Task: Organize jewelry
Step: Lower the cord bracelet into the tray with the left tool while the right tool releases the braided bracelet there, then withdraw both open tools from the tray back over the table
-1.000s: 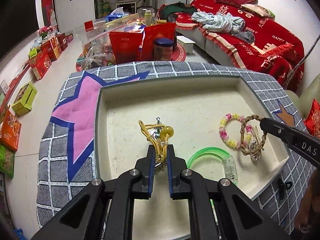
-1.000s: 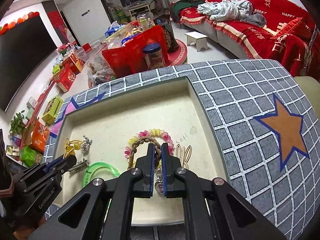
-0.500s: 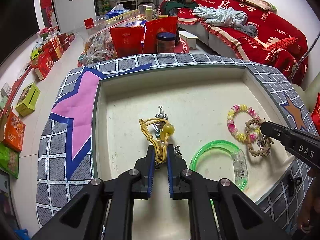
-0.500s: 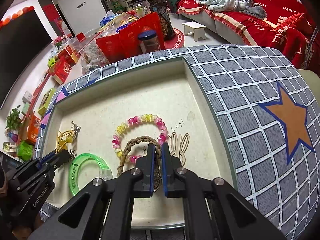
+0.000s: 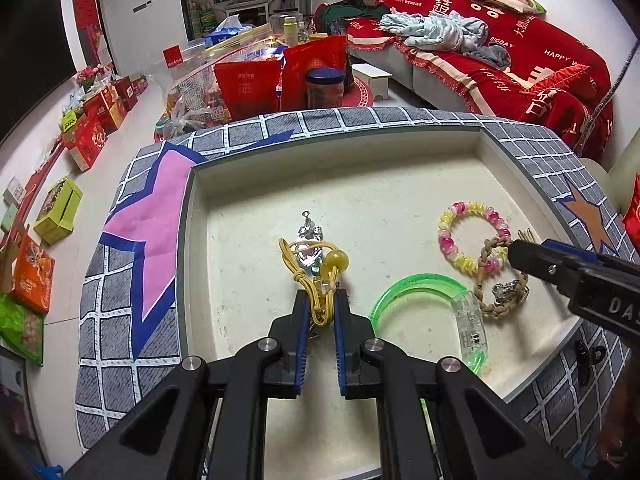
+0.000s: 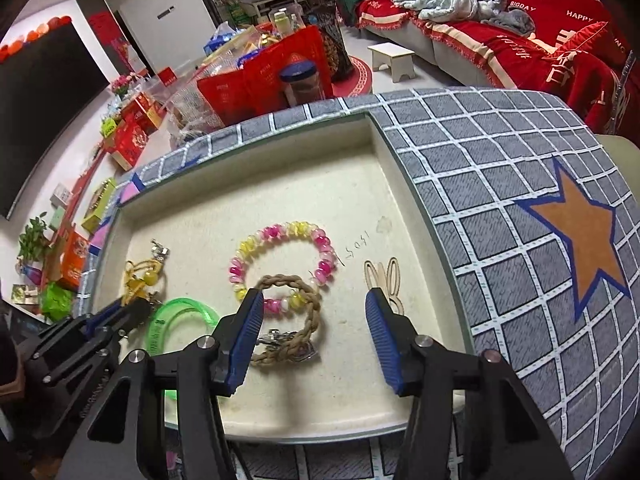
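A cream tray [image 5: 360,184] holds the jewelry. My left gripper [image 5: 320,304] is shut on a yellow cord bracelet with an amber bead [image 5: 316,268], which lies over a silver pendant [image 5: 309,236]. My right gripper [image 6: 314,304] is open and empty above a brown braided bracelet [image 6: 298,320] with a silver charm. The braided bracelet [image 5: 500,280] overlaps a pink and yellow bead bracelet [image 6: 280,260], which also shows in the left wrist view [image 5: 472,236]. A green bangle [image 5: 432,300] lies between the two grippers.
The tray sits in a grey checked cloth surface [image 6: 500,200] with a pink star [image 5: 148,220] on the left and an orange star [image 6: 580,232] on the right. A rabbit-shaped hair clip [image 6: 386,276] lies at the tray's right. Boxes and bags stand on the floor beyond.
My right gripper has opened and let go of the brown braided bracelet, which now lies on the tray. My left gripper stays shut on the yellow cord bracelet.
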`<state>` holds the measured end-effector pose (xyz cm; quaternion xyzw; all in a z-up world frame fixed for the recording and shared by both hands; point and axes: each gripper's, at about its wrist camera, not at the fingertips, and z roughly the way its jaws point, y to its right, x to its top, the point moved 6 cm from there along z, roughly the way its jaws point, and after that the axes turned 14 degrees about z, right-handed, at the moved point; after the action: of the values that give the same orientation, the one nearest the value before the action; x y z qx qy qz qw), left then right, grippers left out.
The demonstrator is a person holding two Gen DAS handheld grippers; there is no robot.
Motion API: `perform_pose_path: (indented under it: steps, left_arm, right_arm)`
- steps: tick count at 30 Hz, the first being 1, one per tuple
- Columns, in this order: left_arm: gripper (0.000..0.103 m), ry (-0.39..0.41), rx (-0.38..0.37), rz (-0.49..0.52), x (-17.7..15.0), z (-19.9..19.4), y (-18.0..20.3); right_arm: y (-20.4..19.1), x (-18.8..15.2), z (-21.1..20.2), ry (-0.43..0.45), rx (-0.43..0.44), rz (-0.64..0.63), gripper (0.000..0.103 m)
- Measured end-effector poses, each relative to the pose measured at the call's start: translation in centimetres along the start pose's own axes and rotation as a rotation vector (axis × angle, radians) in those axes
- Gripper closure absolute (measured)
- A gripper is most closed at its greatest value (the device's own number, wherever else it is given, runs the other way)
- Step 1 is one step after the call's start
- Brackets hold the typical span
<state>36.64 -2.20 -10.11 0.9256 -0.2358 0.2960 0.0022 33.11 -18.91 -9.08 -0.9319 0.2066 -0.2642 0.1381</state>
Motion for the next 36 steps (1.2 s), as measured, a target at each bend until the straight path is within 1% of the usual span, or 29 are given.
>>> perform_pose_path:
  steps: [6,9,17,26,29,30,31,32,33,34,35,36]
  left_arm:
    - [0.075,0.023,0.021,0.009,0.1,-0.9,-0.1]
    - [0.075,0.023,0.004,0.022,0.2,-1.1,0.2]
    - [0.075,0.033,0.029,0.03,0.3,-1.6,0.4]
    - [0.075,0.068,0.049,0.041,0.7,-2.5,0.7]
    - [0.075,0.07,0.044,0.039,0.6,-2.6,0.9]
    - [0.072,0.069,0.043,0.037,0.6,-2.6,0.9]
    - [0.059,0.069,0.045,0.036,0.6,-2.6,0.8]
    - [0.015,0.073,0.049,0.029,0.6,-2.8,0.8]
    - [0.0,0.089,0.059,0.022,0.6,-3.2,0.8]
    - [0.0,0.118,0.077,0.017,0.6,-3.8,0.7]
    - [0.0,0.135,0.08,0.027,0.8,-4.3,0.9]
    - [0.0,0.133,0.072,0.036,0.8,-4.6,1.1]
  right_arm:
    - [0.0,-0.1,-1.7,0.022,0.028,0.019,0.042]
    - [0.3,-0.4,-2.6,0.027,0.046,0.035,0.042]
    - [1.0,-1.4,-4.5,0.034,0.062,0.05,0.041]
    - [2.1,-2.0,-5.4,0.033,0.075,0.07,0.041]
    - [2.3,-2.2,-5.6,0.032,0.077,0.075,0.041]
    - [2.4,-2.2,-5.7,0.031,0.078,0.076,0.041]
    - [2.4,-2.3,-5.7,0.03,0.079,0.076,0.041]
    - [2.4,-2.3,-5.7,0.029,0.08,0.075,0.041]
    - [2.4,-2.3,-5.8,0.028,0.081,0.075,0.041]
    - [2.5,-2.4,-5.8,0.028,0.082,0.074,0.041]
    - [2.5,-2.5,-5.8,0.029,0.08,0.073,0.041]
    - [2.6,-2.5,-5.8,0.028,0.077,0.073,0.041]
